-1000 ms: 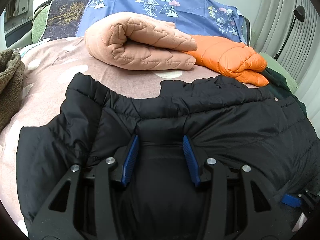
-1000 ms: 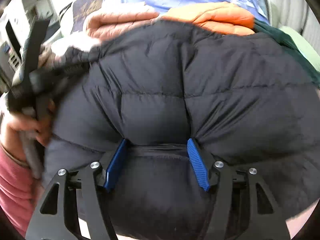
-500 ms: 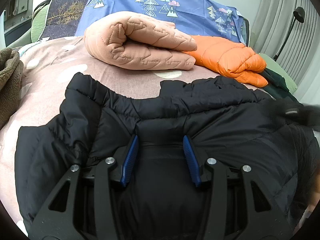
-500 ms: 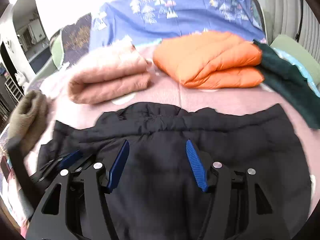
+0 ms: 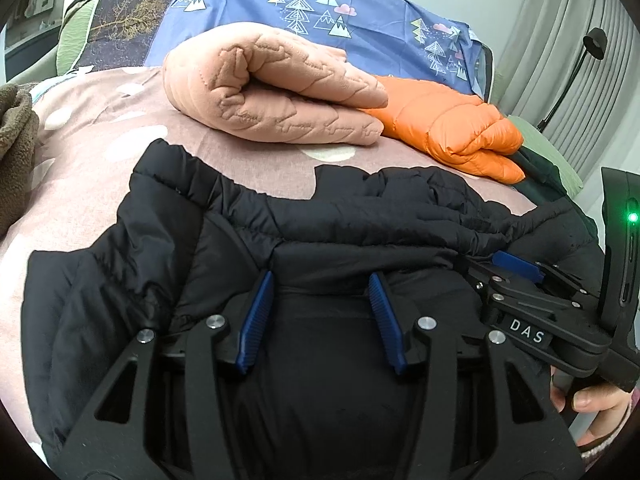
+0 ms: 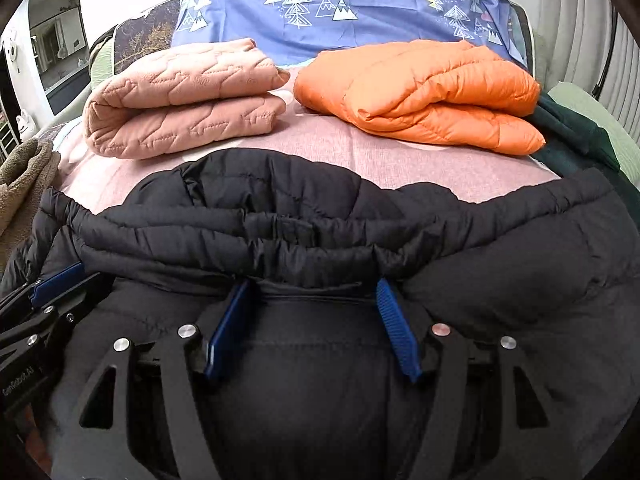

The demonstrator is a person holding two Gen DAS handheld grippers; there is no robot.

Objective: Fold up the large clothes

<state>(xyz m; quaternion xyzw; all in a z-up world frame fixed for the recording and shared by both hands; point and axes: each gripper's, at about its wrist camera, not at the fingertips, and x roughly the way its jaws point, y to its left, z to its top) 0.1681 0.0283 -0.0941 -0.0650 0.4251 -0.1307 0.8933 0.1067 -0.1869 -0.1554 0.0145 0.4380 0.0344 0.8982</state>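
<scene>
The black quilted puffer jacket fills the near half of the pink bedsheet with pale spots, lying flat and doubled over, its padded panels glossy and its far edge a bunched, elasticated hem running left to right. A collar or hood section pokes out beyond that hem on the far side.

The left gripper is down on the jacket's near left part, its two blue ribbed pads clamped either side of a bulging fold of black fabric. The right gripper sits on the near right part, also pinching a ridge of the jacket between its blue pads; its jaws have just eased a little wider, with the fabric between them and the pads pressing its sides. From the left wrist view the right gripper's body carries white lettering reading "DAS", with one green light lit beside it, and a hand grips the handle.

Count the far side: one folded peach quilted blanket on the left, one folded orange puffer jacket on the right, close together but apart. One dark green garment lies at the far right, one brown fleecy item at the left edge. Behind them, one blue cloth printed with trees and mountains. Lettering on the left gripper's body in the right wrist view is too blurred to read.
</scene>
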